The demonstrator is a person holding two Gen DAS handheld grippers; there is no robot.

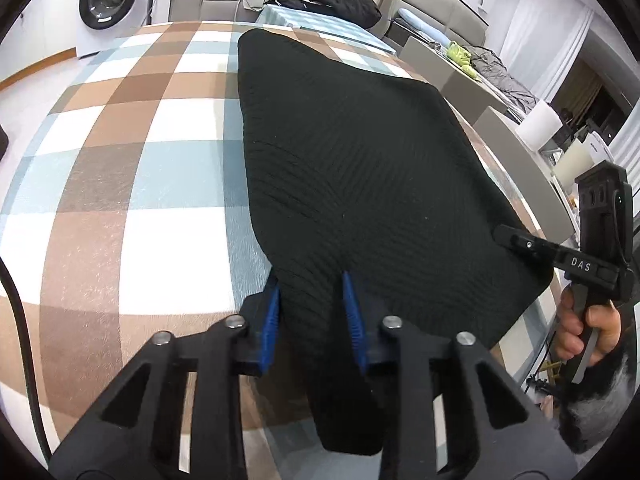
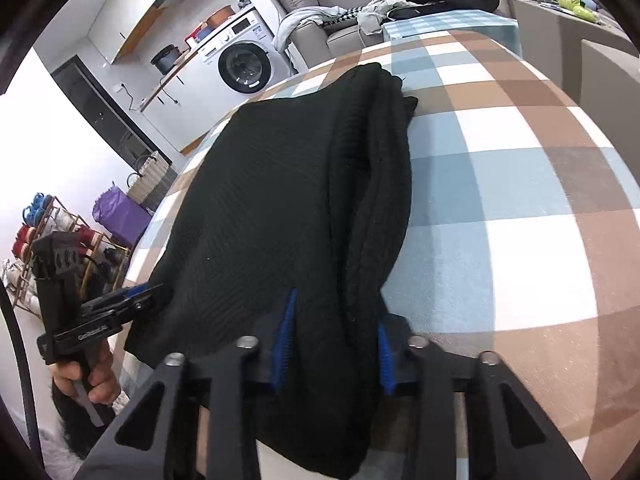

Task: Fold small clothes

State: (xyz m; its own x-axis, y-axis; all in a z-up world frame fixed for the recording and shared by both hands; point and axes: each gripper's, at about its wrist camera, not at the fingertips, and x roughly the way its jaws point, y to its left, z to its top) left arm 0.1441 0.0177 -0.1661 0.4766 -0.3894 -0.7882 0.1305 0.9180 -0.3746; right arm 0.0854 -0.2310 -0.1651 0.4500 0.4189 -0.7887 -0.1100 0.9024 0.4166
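between the blue ribbed pads of the left gripper [image 1: 310, 312] sits the near corner of a black ribbed knit garment [image 1: 360, 160], and the pads look pinched onto it; the right gripper [image 2: 334, 336] is clamped the same way on a bunched fold at the other near corner. from the right wrist view the cloth bulges up between the pads, so the grip there seems firm, though how many layers it catches i cannot tell. each tool is held by a bare hand [image 1: 588, 328] on its handle. holding both near corners at once reads as readiness to lift that edge and carry it away over the rest. the garment lies flat on a brown, blue and white checked tablecloth [image 1: 140, 160], long axis running away from the grippers, narrowing toward the far end near the sofa.
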